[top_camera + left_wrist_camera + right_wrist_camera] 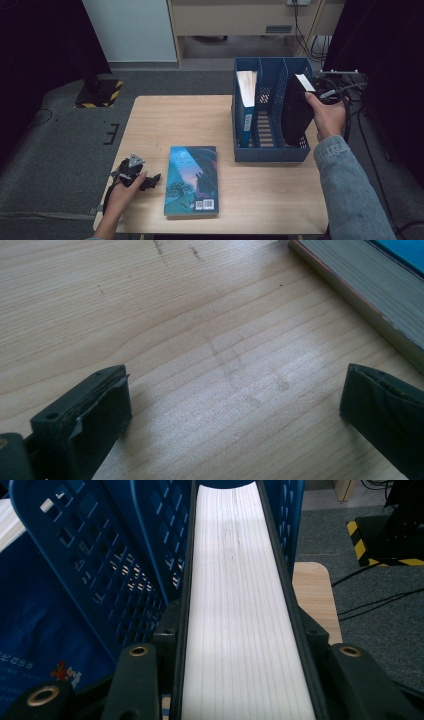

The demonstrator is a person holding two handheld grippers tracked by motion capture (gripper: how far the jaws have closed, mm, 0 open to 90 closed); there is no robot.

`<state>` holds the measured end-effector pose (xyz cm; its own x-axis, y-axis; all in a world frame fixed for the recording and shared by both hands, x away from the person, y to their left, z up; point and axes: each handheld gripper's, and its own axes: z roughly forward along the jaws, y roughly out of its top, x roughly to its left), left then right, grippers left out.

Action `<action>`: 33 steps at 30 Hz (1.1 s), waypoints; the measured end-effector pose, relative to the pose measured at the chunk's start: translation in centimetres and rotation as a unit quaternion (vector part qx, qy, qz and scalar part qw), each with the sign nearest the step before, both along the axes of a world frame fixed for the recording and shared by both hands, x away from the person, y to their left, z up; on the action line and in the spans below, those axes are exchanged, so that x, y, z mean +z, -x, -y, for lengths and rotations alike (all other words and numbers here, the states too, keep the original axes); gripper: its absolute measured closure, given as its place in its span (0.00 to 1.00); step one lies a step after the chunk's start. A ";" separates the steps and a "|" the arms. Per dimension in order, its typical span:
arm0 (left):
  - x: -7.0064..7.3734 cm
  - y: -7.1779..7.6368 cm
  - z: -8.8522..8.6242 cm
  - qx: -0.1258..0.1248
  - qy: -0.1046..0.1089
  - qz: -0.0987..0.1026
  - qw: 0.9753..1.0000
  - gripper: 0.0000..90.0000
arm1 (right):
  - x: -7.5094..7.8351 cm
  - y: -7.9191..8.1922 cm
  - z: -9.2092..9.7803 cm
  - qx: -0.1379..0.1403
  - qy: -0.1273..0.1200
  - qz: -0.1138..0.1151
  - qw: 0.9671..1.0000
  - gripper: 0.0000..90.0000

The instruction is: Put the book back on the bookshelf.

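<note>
A black-covered book (295,115) stands tilted in the right compartment of the blue file rack (270,152), its top sticking out above the rim. My right gripper (320,92) is shut on that book's upper end. In the right gripper view the jaws press both covers and the white page edges (235,580) run up between them. A teal book (192,180) lies flat at the table's front middle. My left gripper (152,181) rests open just left of it, its jaws wide apart over bare wood (235,395), with the teal book's edge (365,285) beside them.
A blue book (246,110) stands in the rack's left compartment, and the middle compartment holds nothing I can see. The rack's perforated wall (100,555) is close on the left of the held book. The wooden table (165,120) ends just right of the rack; cables trail on the floor there.
</note>
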<state>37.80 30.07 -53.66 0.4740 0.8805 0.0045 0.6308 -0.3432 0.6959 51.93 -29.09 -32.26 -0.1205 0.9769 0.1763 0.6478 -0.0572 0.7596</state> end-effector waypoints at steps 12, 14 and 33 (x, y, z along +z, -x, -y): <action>0.0 0.0 0.0 -0.001 0.000 0.000 1.000 0.00 | -1.4 -0.2 -0.1 -0.007 -0.004 0.003 1.000 0.58; 0.0 0.0 0.0 -0.002 0.000 0.000 1.000 0.00 | -1.6 -0.2 0.0 -0.008 -0.006 0.004 1.000 0.58; 0.0 0.0 0.1 -0.003 0.000 0.000 1.000 0.00 | -3.8 -0.2 -0.2 -0.016 -0.010 -0.003 1.000 0.58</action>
